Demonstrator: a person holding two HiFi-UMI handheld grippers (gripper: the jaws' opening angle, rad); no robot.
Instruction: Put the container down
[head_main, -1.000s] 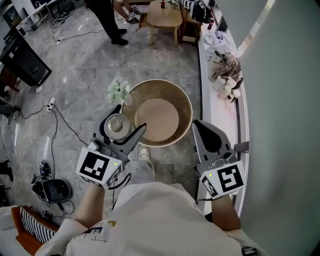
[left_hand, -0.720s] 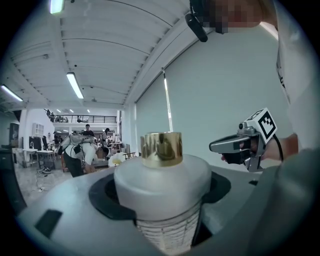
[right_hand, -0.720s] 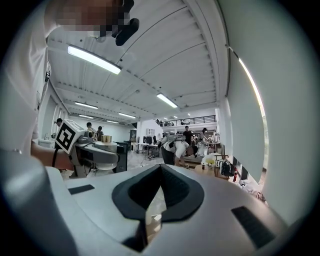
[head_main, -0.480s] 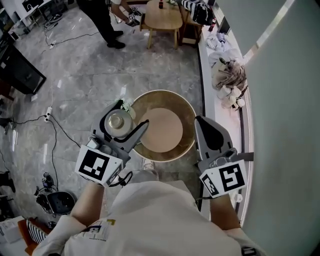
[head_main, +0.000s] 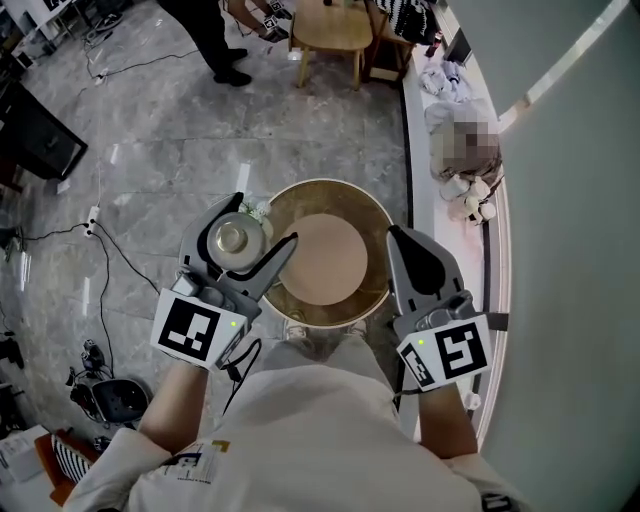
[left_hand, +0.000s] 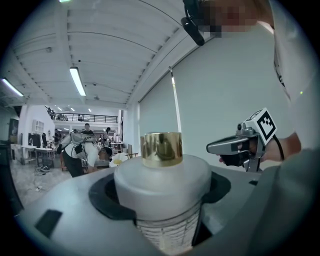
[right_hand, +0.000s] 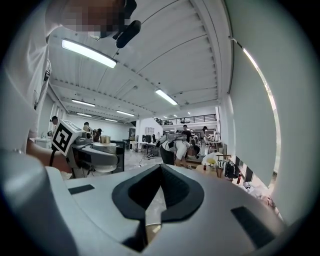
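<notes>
The fingers (left_hand: 60, 215) of the left gripper (head_main: 258, 225) are clamped round the body of the container (left_hand: 162, 177), a white jar whose gold cap (left_hand: 161, 148) stands upright above them. It looks stiff and fairly light. Its smooth shoulder could slip, so the hold low on the body seems the safest one. The round table (head_main: 325, 255) lies below, just right of those fingers. The right gripper (head_main: 398, 238) has its fingers (right_hand: 210, 210) together with nothing between them.
</notes>
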